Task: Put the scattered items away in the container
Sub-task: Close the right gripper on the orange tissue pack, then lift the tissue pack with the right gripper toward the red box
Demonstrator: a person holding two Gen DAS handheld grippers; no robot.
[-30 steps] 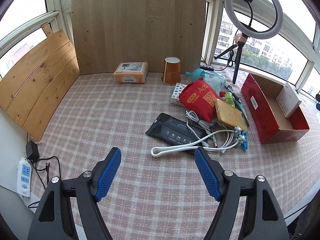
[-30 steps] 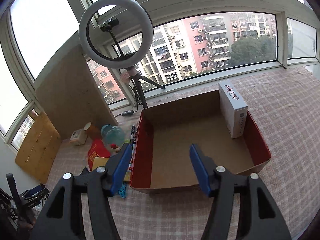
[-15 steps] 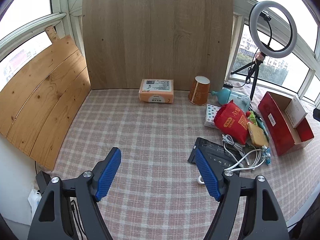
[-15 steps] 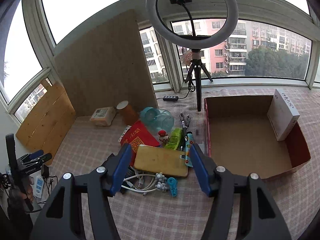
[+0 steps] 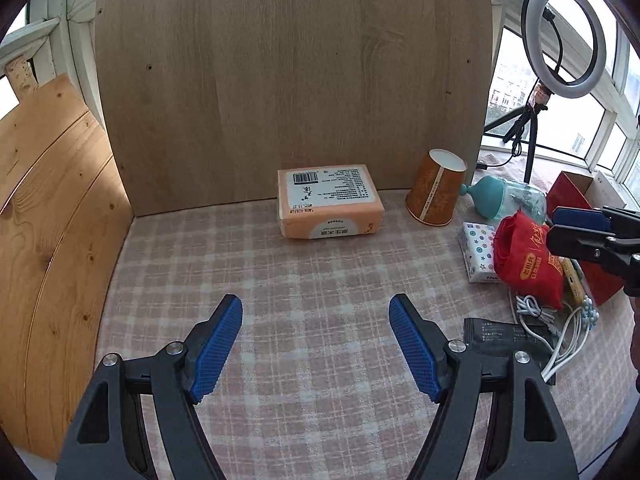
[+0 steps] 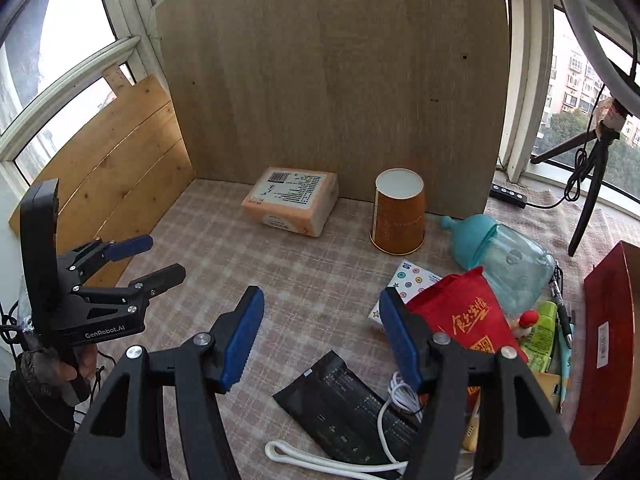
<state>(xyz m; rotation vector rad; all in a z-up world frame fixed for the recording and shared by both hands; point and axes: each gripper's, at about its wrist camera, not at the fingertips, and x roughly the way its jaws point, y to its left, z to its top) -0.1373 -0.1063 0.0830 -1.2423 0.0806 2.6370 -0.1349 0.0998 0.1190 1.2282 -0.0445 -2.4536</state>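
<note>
Left gripper (image 5: 316, 344): spread, empty.
Right gripper (image 6: 322, 336): spread, empty.
Items: tissue pack (image 5: 329, 207), cup (image 5: 437, 187) at twelve; red pouch (image 6: 468, 312) pile at three.
Container (image 6: 608, 356): far right.
Progress: scattered items all left.

My pads (image 5: 414, 354) blue, ridged; arms black. Cloth (image 5: 320, 280) pink-beige plaid. Pack (image 5: 330, 206) peach, white label. Cup (image 6: 399, 212) orange. Bottle (image 6: 500, 256) teal. Pouch (image 6: 468, 316) red, gold lettering. Box (image 6: 608, 344) red. Packet (image 6: 344, 404) black. Cable (image 6: 320, 462) white.
</note>
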